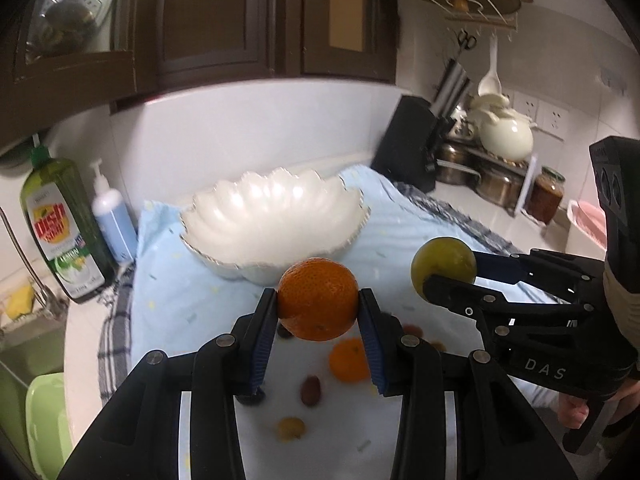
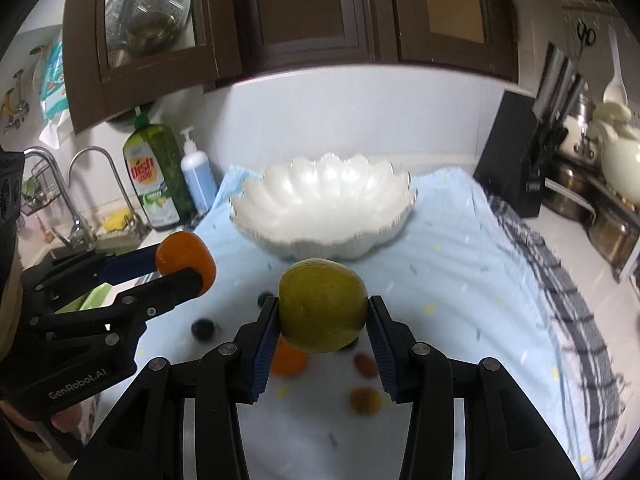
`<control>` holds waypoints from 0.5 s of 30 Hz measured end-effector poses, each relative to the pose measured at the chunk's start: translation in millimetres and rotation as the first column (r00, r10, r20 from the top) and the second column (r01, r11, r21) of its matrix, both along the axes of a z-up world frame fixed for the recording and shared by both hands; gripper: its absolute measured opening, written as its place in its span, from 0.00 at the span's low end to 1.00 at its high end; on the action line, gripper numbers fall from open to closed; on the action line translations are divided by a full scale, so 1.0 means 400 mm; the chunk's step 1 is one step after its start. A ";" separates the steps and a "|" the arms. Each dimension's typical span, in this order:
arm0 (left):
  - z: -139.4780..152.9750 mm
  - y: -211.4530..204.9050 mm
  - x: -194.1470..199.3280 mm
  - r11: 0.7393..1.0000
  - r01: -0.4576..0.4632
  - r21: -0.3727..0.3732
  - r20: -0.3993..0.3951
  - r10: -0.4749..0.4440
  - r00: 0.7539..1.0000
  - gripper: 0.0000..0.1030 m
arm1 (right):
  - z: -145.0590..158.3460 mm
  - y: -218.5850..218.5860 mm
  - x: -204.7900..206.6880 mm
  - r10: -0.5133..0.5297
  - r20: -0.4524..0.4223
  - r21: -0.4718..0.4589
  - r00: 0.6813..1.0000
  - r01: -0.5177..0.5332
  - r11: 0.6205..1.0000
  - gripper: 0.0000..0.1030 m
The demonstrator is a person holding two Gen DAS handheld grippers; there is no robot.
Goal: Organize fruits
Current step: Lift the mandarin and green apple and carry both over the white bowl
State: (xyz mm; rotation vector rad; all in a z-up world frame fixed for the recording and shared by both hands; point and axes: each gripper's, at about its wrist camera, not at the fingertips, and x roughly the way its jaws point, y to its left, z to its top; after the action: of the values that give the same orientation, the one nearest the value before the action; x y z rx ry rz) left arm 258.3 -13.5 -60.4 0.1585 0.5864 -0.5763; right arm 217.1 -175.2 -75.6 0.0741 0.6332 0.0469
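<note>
Centre of both views: white scalloped bowl (image 1: 272,216) (image 2: 324,208) standing on a light blue cloth (image 1: 180,292) (image 2: 460,280), nothing seen inside it.
Left gripper (image 1: 318,306) (image 2: 188,266): clamped on an orange (image 1: 318,304) (image 2: 185,261), one blue pad pressed on each side; fruit held in the air, lower centre of the left wrist view, in front of the bowl's near rim.
Right gripper (image 2: 323,308) (image 1: 448,270): clamped on a yellow-green citrus (image 2: 323,306) (image 1: 443,266), lifted clear of the cloth, lower centre of the right wrist view.
Spacing: the two held fruits sit side by side, apart, both on the near side of the bowl.
Loose fruit on cloth: second orange (image 1: 349,360) (image 2: 289,360) lying below the held fruits; a reddish-brown small fruit (image 1: 311,390) (image 2: 365,364) and a yellowish small fruit (image 1: 291,428) (image 2: 364,400) near it, all blurred.
Right wrist view only: two dark round fruits (image 2: 203,329) at lower left of the cloth; sink taps (image 2: 80,196) at far left.
Left wrist view only: jar with dark red contents (image 1: 546,196) at the right edge; green tub (image 1: 46,420) at lower left.
Both views: green dish soap bottle (image 1: 60,232) (image 2: 154,176) and blue pump bottle (image 1: 112,216) (image 2: 198,178) left of the bowl; black knife block (image 1: 408,144) (image 2: 516,156) to its right.
</note>
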 end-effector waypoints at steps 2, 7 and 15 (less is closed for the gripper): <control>0.016 0.002 0.015 1.000 -0.014 -0.005 0.011 0.014 1.000 0.39 | 0.016 -0.002 0.020 0.002 0.016 -0.010 1.000 -0.002 1.000 0.44; 0.053 -0.001 0.051 0.998 -0.061 -0.011 0.047 0.061 0.997 0.39 | 0.052 -0.014 0.071 0.022 0.055 -0.019 0.998 -0.021 1.000 0.44; 0.091 -0.022 0.136 0.992 -0.122 -0.015 0.080 0.123 0.989 0.39 | 0.091 -0.033 0.162 0.054 0.083 -0.052 0.995 -0.050 0.997 0.44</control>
State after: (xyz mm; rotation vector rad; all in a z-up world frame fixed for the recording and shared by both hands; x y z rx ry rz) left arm 312.7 -22.4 -23.9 0.1348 0.5108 -0.4511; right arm 281.9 -188.4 -39.0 0.0070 0.5513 0.0840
